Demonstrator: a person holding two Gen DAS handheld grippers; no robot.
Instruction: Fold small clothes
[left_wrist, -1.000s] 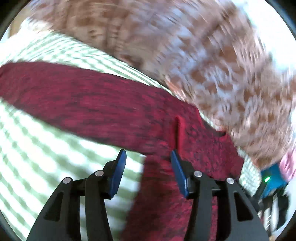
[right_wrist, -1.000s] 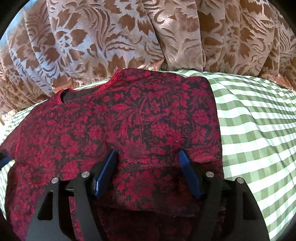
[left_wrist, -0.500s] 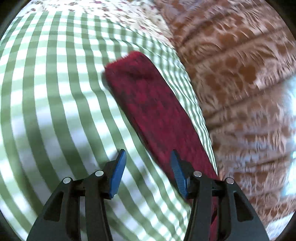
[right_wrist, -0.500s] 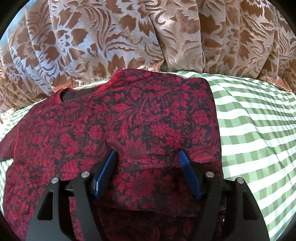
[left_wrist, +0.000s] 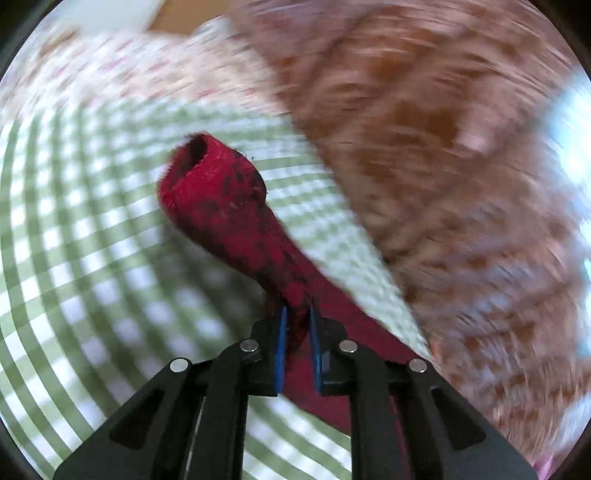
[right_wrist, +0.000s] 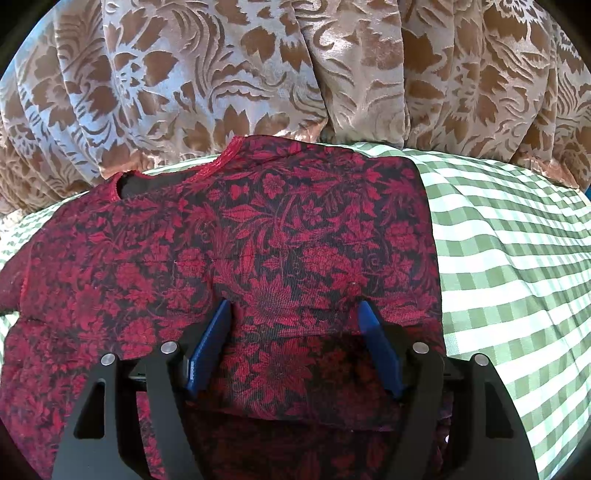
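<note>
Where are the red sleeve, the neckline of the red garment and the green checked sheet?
red sleeve (left_wrist: 218, 206): left wrist view, on its tube near the cuff.
neckline (right_wrist: 207, 170): right wrist view, on the red trim.
green checked sheet (right_wrist: 517, 266): right wrist view, on a bare part.

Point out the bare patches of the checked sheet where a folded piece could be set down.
Right wrist view: the green checked sheet lies bare to the right of the red floral top, up to the brown patterned curtain. Left wrist view: it is bare left of the red sleeve pinched in the left gripper. The strip between top and curtain is crowded.
</note>
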